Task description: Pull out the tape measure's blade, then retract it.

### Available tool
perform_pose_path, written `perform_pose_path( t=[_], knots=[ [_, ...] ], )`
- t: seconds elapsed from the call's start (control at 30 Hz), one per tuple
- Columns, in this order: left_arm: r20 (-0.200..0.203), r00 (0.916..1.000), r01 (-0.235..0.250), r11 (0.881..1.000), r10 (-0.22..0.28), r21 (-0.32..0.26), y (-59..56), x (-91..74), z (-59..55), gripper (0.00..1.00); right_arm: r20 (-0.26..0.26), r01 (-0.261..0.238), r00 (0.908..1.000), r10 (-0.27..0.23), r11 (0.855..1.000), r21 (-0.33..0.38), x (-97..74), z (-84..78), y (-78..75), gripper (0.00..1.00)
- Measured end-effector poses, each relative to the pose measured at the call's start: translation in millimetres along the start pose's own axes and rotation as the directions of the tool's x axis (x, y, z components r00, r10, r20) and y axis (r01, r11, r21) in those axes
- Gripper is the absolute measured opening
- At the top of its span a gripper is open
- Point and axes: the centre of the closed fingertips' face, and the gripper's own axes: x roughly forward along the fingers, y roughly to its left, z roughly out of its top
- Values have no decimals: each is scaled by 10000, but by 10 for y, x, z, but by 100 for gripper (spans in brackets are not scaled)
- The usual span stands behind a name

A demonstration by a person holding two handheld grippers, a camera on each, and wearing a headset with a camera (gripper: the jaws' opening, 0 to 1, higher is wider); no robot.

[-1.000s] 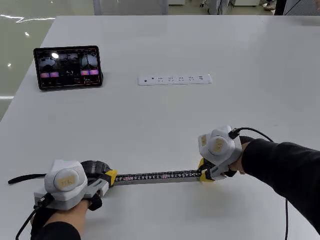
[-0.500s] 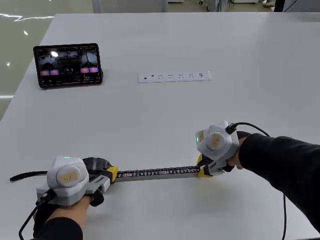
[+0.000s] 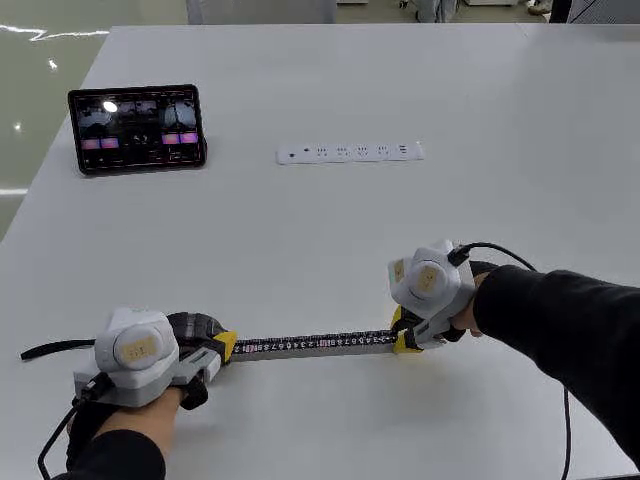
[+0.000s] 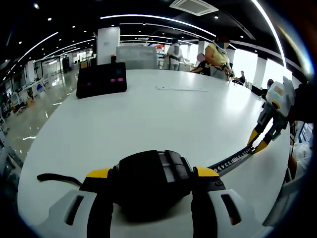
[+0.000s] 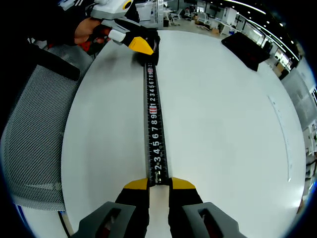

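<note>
The black tape measure case sits between the yellow-tipped jaws of my left gripper, which is shut on it, low on the table at the near left. Its blade lies flat on the white table, drawn out to the right, numbers up. My right gripper is shut on the blade's end, at the near right in the head view. In the right gripper view the blade runs straight away to the case.
A dark tablet stands propped at the far left and a white power strip lies mid-table. The case's black strap trails left. A cable runs from the right gripper. A grey mesh chair sits beside the table edge.
My right gripper has drifted a little left toward the case, still holding the blade's end, so the exposed blade looks slightly shorter. The left gripper has stayed put.
</note>
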Motion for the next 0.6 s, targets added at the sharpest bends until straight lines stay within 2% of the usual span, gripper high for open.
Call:
perform_pose_path(
  t=[0.2,0.6],
  knots=[
    [28,10000,-38,10000,38,-6,5,2,-4,59,-83,-4,10000,3,10000,-42,9,23,-2,10],
    [-229,9997,-21,10000,19,-51,5,0,-15,59,-110,37,9999,-38,10000,-78,26,70,4,10]
  ],
)
